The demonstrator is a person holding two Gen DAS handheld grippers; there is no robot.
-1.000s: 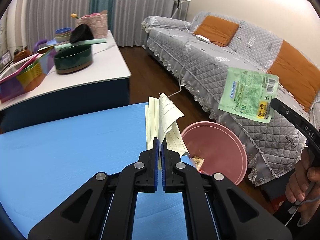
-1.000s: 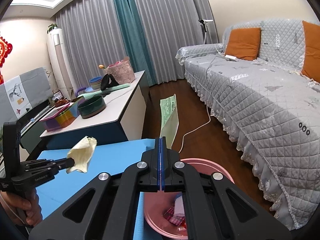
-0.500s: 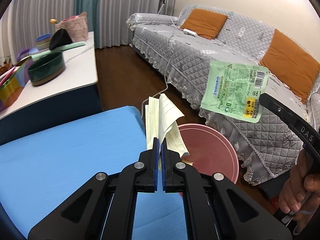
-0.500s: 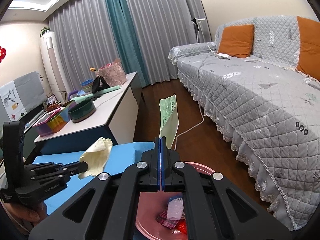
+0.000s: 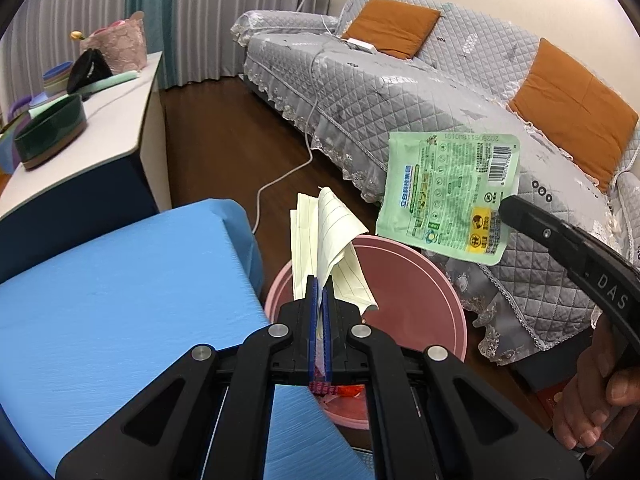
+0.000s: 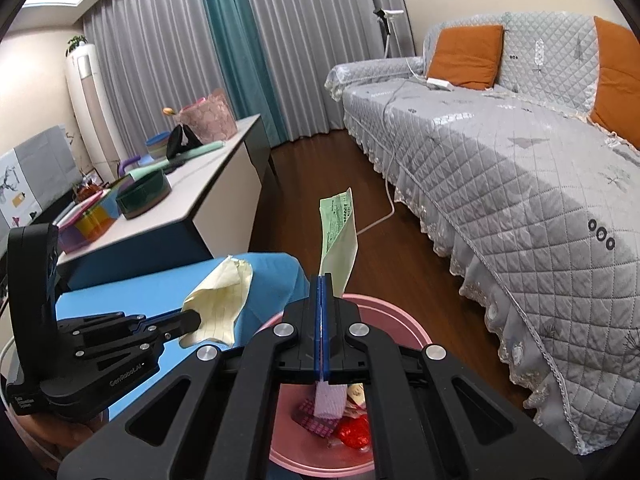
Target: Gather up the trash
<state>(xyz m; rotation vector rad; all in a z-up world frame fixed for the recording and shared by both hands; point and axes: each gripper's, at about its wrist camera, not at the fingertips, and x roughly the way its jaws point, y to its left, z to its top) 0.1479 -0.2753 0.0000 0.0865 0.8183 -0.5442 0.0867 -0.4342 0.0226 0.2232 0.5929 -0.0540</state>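
Trash hung in both grippers over the pink bin [image 5: 424, 280]: the left gripper [image 5: 320, 300] was clamped on folded lined paper [image 5: 332, 240], the right gripper [image 6: 322, 296] on a green wrapper [image 5: 448, 196]. Within the last second both had drifted from the blue table [image 5: 120, 280] toward the bin's mouth, so dropping seemed close. Inside lay a red scrap [image 6: 354, 432] and other wrappers.

right tongs [image 6: 322, 280] clamp green wrapper [image 6: 338, 240] | above pink bin [image 6: 400, 316]
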